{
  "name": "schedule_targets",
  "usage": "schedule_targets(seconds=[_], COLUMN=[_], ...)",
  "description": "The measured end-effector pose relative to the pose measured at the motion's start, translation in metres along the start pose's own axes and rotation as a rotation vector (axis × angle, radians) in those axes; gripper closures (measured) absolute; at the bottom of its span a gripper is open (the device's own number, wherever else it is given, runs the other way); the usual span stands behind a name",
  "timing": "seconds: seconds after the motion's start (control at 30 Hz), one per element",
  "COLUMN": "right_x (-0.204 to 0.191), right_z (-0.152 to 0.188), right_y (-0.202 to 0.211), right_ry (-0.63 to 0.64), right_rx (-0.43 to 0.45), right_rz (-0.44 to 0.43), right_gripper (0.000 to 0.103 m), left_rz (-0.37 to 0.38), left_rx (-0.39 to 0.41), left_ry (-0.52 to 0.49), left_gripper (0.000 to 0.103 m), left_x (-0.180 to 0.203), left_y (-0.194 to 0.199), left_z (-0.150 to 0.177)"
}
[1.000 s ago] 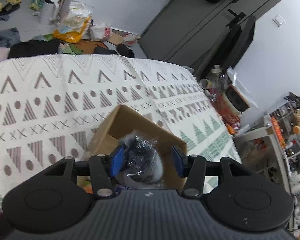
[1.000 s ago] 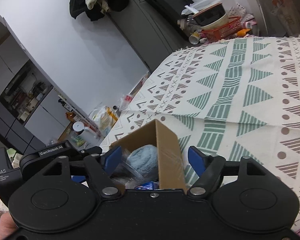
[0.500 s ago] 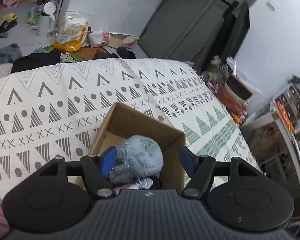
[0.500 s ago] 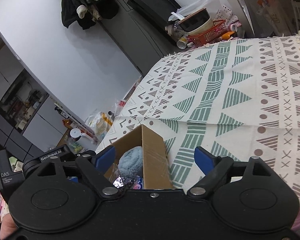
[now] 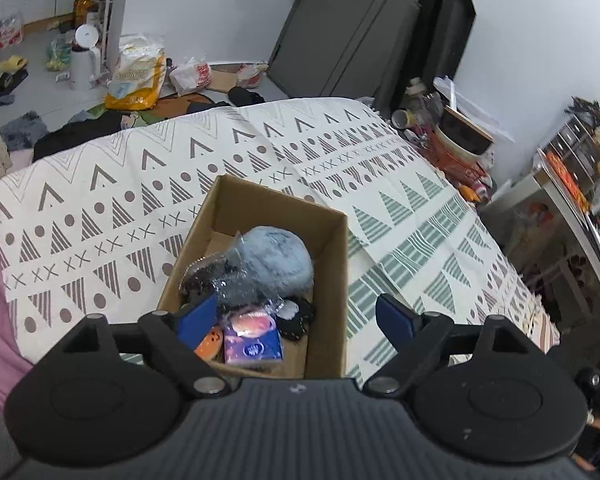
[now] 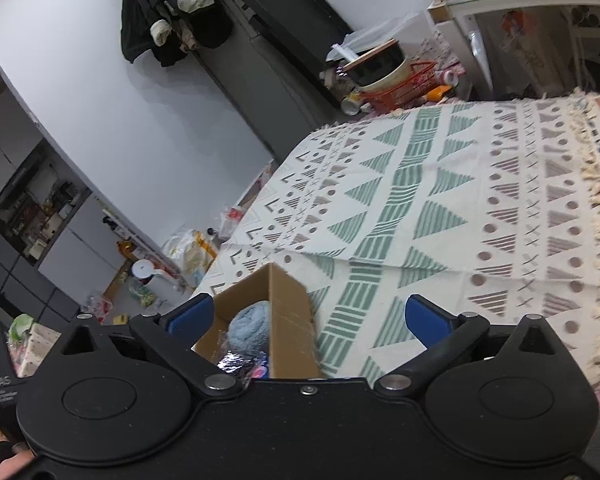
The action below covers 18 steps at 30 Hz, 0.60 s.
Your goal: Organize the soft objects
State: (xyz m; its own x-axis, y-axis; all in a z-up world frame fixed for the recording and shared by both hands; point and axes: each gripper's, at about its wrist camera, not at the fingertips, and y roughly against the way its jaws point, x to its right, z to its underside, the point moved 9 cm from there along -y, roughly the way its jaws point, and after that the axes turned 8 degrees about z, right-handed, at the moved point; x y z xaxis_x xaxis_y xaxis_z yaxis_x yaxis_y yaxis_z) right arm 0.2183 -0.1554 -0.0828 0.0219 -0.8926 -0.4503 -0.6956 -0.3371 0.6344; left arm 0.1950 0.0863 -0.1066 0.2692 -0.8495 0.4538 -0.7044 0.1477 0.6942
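While both grippers hang over the patterned blanket, the cardboard box sits on it below them, top open, and the soft things are all inside; a fluffy pale-blue item in crinkly clear wrap lies on top of the heap, filling much of the far half of the box; nearer the camera there is a purple tissue pack, with an orange piece just to its left, partly hidden by a finger, and something dark with white dots to its right; exactly what those small pieces are, I cannot tell. Left gripper now: jaws spread wide and holding nothing, one blue pad over the box's near left corner, the other out over the blanket past the box's right wall. Over on the right wrist view, the right gripper is also spread wide and empty; the same box shows low between its fingers, the blue fluff peeking above the rim; the right-hand pad sits over green-striped blanket, well clear of the cardboard. Bottom left of that view, a hand in a dark sleeve grips the other tool's black body.
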Motion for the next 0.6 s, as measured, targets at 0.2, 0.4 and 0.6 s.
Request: schedule_targets(seconds=[0.2,0.4,0.6], right_x=[0.009,0.011,0.009], right_z=[-0.007,-0.01,-0.009], right_y=[0.023,0.044,0.061], right_ry=[0.017,0.088,0.118], right_rx=[0.018,0.043,0.042], right_rz=[0.035,0.084,0.081], right_gripper=[0.0,0.0,0.0], left_rz=[0.003,0.007,0.022], left_rx=[-0.003,-0.02,-0.017], left_ry=[-0.052,-0.087,-0.14], left_gripper=[0.013,0.013,0.005], left_x=[0.019,0.033,0.043], left_y=[0.023,0.044,0.066], left_z=[0.007,0.016,0.018])
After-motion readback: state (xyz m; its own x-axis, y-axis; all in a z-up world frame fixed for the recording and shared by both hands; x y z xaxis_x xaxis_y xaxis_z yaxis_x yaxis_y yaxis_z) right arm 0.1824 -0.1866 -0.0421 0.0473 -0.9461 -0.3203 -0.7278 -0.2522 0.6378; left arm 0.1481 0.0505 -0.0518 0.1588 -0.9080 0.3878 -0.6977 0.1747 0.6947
